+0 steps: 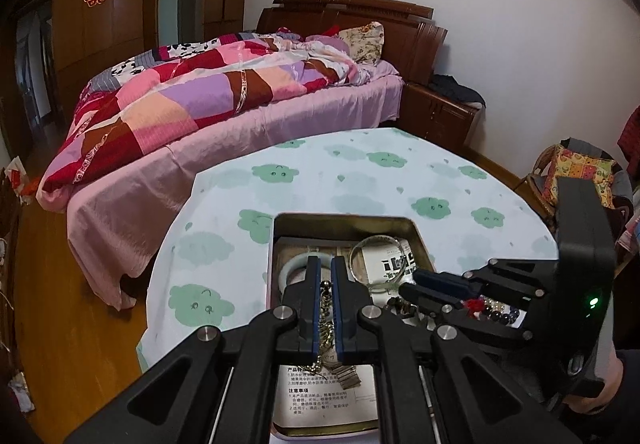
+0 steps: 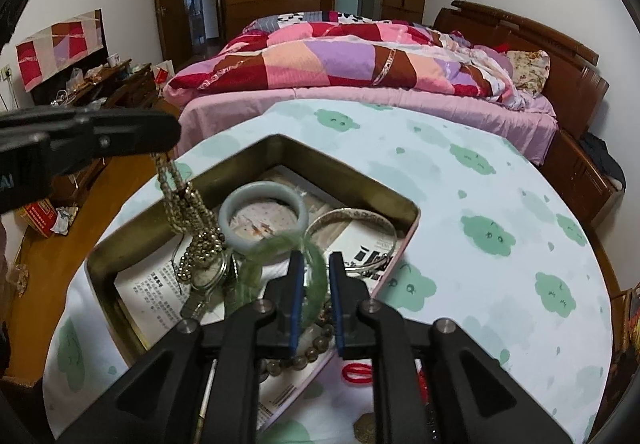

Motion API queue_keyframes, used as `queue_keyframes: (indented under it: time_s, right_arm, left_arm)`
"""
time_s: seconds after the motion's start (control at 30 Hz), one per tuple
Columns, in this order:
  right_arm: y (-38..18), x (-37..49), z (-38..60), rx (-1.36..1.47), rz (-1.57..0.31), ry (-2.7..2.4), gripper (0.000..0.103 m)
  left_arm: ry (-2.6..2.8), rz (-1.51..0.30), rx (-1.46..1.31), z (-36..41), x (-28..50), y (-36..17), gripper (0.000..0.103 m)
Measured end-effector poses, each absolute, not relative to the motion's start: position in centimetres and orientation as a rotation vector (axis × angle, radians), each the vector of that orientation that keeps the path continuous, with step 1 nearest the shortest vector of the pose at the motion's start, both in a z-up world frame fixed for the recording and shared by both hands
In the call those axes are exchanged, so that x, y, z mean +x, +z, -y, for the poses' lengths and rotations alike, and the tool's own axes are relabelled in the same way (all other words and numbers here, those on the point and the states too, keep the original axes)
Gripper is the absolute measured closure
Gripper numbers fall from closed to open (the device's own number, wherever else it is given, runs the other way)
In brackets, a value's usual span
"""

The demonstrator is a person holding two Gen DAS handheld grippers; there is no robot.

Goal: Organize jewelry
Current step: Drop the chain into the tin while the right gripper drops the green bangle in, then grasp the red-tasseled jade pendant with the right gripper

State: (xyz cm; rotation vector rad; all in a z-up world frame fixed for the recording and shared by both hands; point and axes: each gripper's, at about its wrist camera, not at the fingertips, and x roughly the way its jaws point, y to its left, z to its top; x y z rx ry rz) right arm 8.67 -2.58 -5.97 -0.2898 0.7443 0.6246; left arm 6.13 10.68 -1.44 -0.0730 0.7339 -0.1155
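The left hand-held gripper (image 1: 326,276), clamped on a beaded chain (image 2: 188,220), dangled it over the open tin (image 2: 348,160); nearer, the right hand-held gripper (image 2: 316,264) loosely straddled an upright green bangle (image 2: 316,264).

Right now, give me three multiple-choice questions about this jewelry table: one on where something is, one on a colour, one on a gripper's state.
1. Where is the pale bangle?
A. on the bed
B. inside the tin
C. on the floor

2. What colour are the clouds on the tablecloth?
A. green
B. red
C. yellow

3. What is the left gripper doing?
A. open and empty
B. shut on a pen
C. shut on the chain

Answers:
1 B: the pale bangle lies within the tin walls.
2 A: the clouds are printed green on the light tablecloth.
3 C: the left gripper pinches the chain, which hangs from it.
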Motion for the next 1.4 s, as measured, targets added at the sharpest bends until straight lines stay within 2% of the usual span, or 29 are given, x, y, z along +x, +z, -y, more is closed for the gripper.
queue_keyframes:
  time_s: [0.17,0.23,0.27,0.3,0.43,0.57,0.73,0.8,0.87,1.1,1.4]
  right_arm:
    - [-5.8,8.5,2.8,-0.273,-0.745,0.628,0.076]
    - [-5.7,8.4,2.9,-0.268,-0.744,0.628,0.072]
    - [-5.7,8.3,3.0,-0.267,-0.743,0.628,0.070]
    - [-5.7,8.3,3.0,-0.265,-0.743,0.628,0.067]
    - [-5.8,8.1,3.2,-0.260,-0.740,0.628,0.062]
    - [-5.7,7.9,3.7,-0.249,-0.737,0.623,0.057]
    - [-5.4,7.7,5.7,-0.236,-0.731,0.596,0.057]
    - [-5.5,7.7,7.1,-0.232,-0.730,0.570,0.057]
    - [-5.6,7.8,8.7,-0.220,-0.740,0.538,0.057]
    - [-7.1,7.1,12.7,-0.201,-0.777,0.448,0.057]
    - [-7.6,6.4,11.2,-0.250,-0.771,0.480,0.058]
  left_arm:
    - [-0.113,-0.744,-0.063,-10.5,6.1,-1.5,0.096]
    - [-0.108,-0.744,-0.054,-10.3,6.0,-1.4,0.085]
    - [-0.104,-0.742,-0.053,-10.3,5.9,-1.5,0.071]
    - [-0.101,-0.735,-0.053,-10.2,5.8,-1.5,0.062]
    - [-0.096,-0.727,-0.054,-10.2,5.6,-1.3,0.058]
    - [-0.069,-0.720,-0.050,-10.3,5.6,-1.2,0.047]
    - [-0.036,-0.703,-0.072,-10.4,5.0,-1.0,0.044]
    - [0.003,-0.694,-0.057,-10.1,4.5,-1.3,0.037]
    - [0.022,-0.689,-0.048,-9.7,4.1,-1.7,0.035]
    - [0.035,-0.724,-0.033,-8.3,3.4,-3.8,0.035]
    - [0.057,-0.738,-0.018,-8.2,3.0,-5.0,0.035]
